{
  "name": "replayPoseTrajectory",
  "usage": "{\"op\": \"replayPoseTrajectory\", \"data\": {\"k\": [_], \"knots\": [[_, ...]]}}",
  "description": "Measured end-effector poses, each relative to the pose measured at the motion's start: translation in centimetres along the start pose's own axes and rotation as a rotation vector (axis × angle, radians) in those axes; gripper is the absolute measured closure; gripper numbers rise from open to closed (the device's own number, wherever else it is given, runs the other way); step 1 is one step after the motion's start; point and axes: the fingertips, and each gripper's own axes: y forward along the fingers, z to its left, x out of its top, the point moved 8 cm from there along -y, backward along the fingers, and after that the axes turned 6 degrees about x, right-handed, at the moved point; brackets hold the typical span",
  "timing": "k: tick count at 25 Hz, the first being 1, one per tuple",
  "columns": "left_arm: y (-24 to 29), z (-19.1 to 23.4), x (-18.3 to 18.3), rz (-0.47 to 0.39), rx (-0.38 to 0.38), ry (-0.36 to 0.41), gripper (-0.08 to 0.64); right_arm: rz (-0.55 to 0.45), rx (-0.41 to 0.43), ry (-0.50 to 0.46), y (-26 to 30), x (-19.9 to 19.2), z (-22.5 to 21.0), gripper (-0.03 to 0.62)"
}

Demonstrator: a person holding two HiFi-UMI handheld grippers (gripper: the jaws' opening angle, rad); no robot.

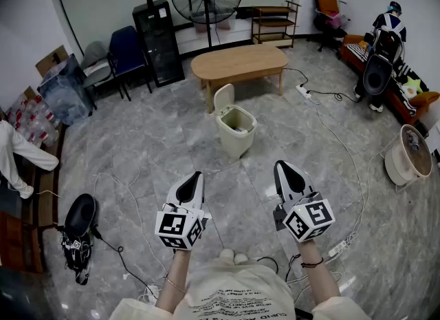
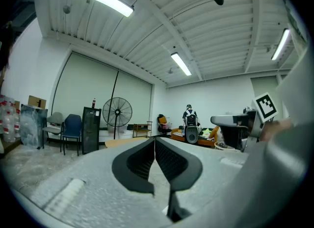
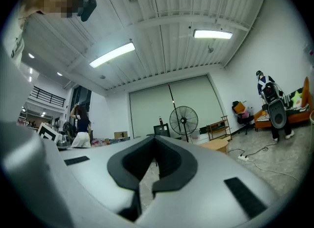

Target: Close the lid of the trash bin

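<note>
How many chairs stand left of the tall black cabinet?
2: a blue padded chair beside the tall black cabinet, a grey chair further left. Others may be hidden.

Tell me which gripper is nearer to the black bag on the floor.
Left. The black bag lies left of the left gripper; the right gripper is farther right.

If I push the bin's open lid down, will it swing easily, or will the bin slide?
The lid stands upright at the far rim of the bin, so it probably hinges there and swings with a light push. The bin looks like thin plastic, likely light; on the glossy floor it may slide or tip.
</note>
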Motion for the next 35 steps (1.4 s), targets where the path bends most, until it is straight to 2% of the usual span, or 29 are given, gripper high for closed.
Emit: {"op": "replayPoseTrajectory", "data": {"k": [11, 22, 23, 25, 26, 28, 31, 35], "knots": [[-1.0, -2.4, -1.0, 0.048, -0.036, 0.02, 0.537, 0.034, 0.021, 0.006, -2.0, -1.0, -0.2, 0.589], [-1.1, -3.6, -1.2, -0.007, -0.015, 0.021, 0.532, 0.054, 0.036, 0.02, -2.9, -2.3, -1.2, 0.588], [-1.0, -3.6, -1.1, -0.013, -0.014, 0.02, 0.517, 0.053, 0.037, 0.021, -2.9, -2.3, -1.3, 0.589], [-0.8, -3.3, -0.9, -0.026, -0.012, 0.011, 0.43, 0.05, 0.039, 0.02, -2.7, -2.3, -1.4, 0.588], [-0.6, -3.1, -0.8, -0.032, -0.007, 0.007, 0.419, 0.05, 0.04, 0.019, -2.4, -2.2, -1.4, 0.588], [-0.2, -2.6, -0.7, -0.047, 0.014, 0.004, 0.388, 0.049, 0.043, 0.016, -1.9, -2.1, -1.6, 0.588], [0.6, -1.7, -0.7, -0.074, 0.059, -0.001, 0.287, 0.055, 0.044, 0.019, -1.0, -2.3, -2.3, 0.588], [2.3, -0.2, -0.9, -0.068, 0.078, 0.001, 0.261, 0.061, 0.028, 0.033, 0.8, -2.6, -3.6, 0.588]]}}
